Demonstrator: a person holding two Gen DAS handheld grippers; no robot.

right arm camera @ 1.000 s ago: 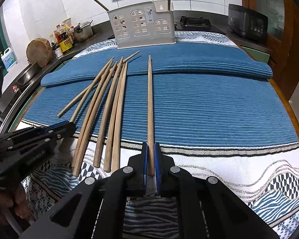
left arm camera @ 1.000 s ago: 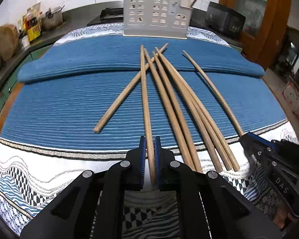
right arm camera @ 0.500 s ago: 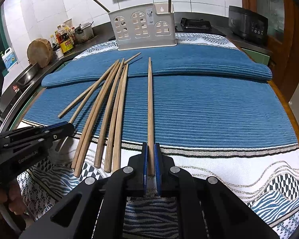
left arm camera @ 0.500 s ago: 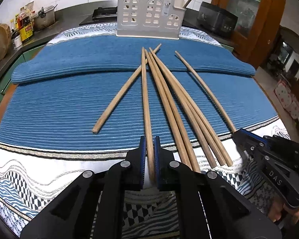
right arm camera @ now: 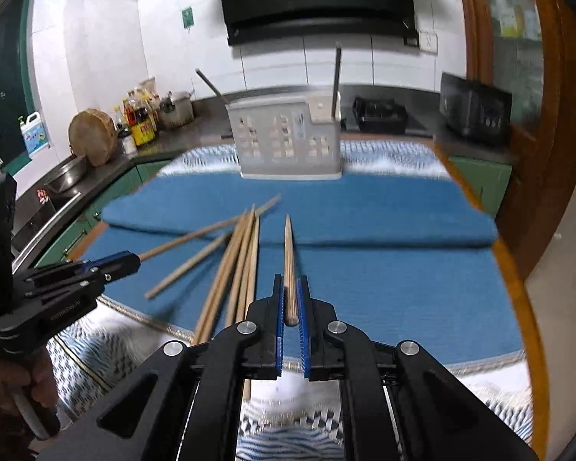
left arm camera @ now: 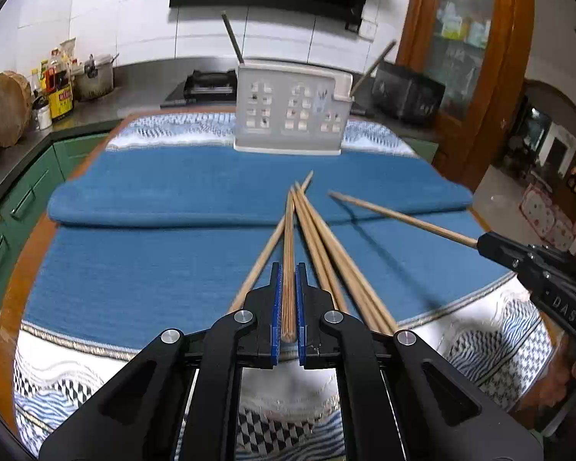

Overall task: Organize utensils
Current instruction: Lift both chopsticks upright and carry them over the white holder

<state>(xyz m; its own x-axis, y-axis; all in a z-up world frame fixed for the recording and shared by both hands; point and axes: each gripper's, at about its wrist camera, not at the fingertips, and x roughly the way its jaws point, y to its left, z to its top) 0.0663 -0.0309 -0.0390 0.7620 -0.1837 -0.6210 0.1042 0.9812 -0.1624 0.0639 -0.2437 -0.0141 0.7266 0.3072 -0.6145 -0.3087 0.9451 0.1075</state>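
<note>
My left gripper (left arm camera: 288,267) is shut on one wooden chopstick (left arm camera: 288,230), whose thick end sits between the blue pads while its tip points at the white utensil holder (left arm camera: 288,115). My right gripper (right arm camera: 290,278) is shut on a second chopstick (right arm camera: 288,246), held above the blue mat (right arm camera: 384,276). Each wrist view shows the other gripper and its stick: the right gripper (left arm camera: 480,245) at the right edge, the left gripper (right arm camera: 134,260) at the left. Several loose chopsticks (left arm camera: 334,253) lie fanned on the mat between the two grippers.
The holder (right arm camera: 288,142) stands at the mat's far edge with two dark utensil handles sticking up. A patterned cloth (left arm camera: 76,376) covers the table's near part. Bottles (left arm camera: 59,92), a round wooden board (left arm camera: 5,111), a stove and a black appliance (left arm camera: 407,94) line the counter behind.
Both grippers have risen with their chopsticks, which now hang off the mat instead of lying on it. The holder and back wall have come lower into view.
</note>
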